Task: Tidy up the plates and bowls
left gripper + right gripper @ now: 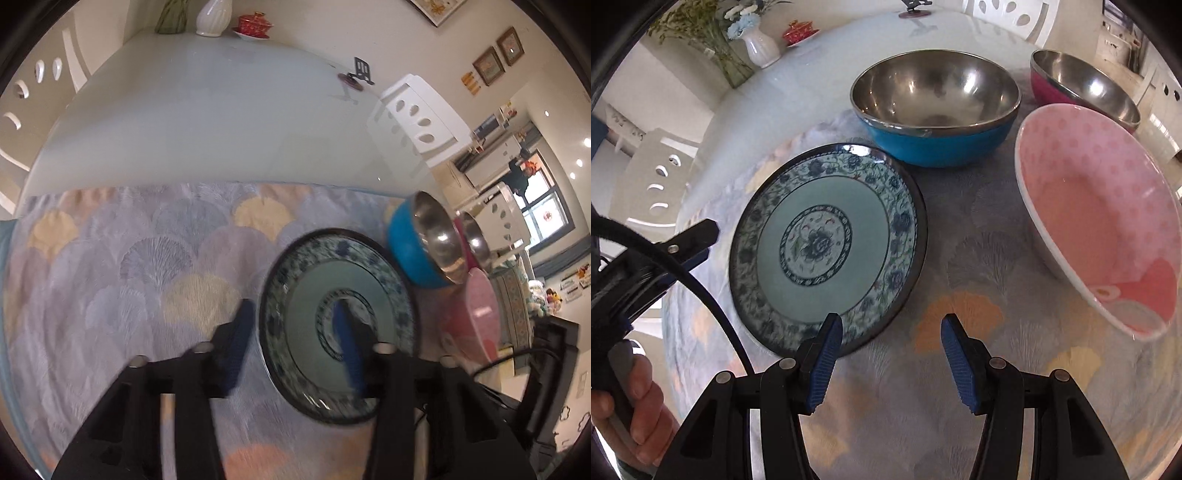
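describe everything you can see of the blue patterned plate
The blue patterned plate is round, glossy and ceramic-looking, with a dark rim, a blue-and-white floral border, a plain pale teal ring and a floral medallion at its centre. It is empty and lies flat on the patterned cloth, in front of the blue bowl and beside the pink bowl. The left gripper straddles its edge, one finger over the centre, one outside; whether the pads press is unclear.
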Demonstrator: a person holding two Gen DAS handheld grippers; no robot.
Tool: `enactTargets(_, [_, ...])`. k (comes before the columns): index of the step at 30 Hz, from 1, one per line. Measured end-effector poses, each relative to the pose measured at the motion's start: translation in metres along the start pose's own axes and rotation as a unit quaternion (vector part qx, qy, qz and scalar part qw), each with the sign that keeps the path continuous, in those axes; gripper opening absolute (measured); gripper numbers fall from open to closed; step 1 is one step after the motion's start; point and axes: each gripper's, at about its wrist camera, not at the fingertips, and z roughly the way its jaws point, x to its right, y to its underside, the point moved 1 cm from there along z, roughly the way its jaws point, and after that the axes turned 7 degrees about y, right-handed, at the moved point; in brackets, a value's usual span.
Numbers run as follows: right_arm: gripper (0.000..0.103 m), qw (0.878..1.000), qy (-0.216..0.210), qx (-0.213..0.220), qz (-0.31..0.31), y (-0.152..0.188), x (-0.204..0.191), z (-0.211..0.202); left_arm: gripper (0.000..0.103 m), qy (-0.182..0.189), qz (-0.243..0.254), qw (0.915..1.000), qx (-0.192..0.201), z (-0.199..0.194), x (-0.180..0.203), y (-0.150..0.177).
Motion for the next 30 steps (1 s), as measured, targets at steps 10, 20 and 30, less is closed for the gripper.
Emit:
enactTargets(10, [0.041, 1.000, 0.001, 0.004, -0.007, -0.012, -0.002, 0.018, 0.033, 0.020, -0.001, 0.9996, -0.020, 0.031, -0.013, -0.001])
enactTargets(20, [0.032, 1.000, -0.013, 0.013, -0.019, -0.017, -0.005, 0.019, 0.032, 0.001, 0.024, 0.9996, -0.012, 0.024, -0.004, 0.005])
enactTargets(30, [0.032, 0.997, -0.042, 0.023, -0.063, 0.010, -0.014, -0.020, 0.032, -0.011, -0.007, 0.9994, 0.033, -0.039, 0.005, 0.047])
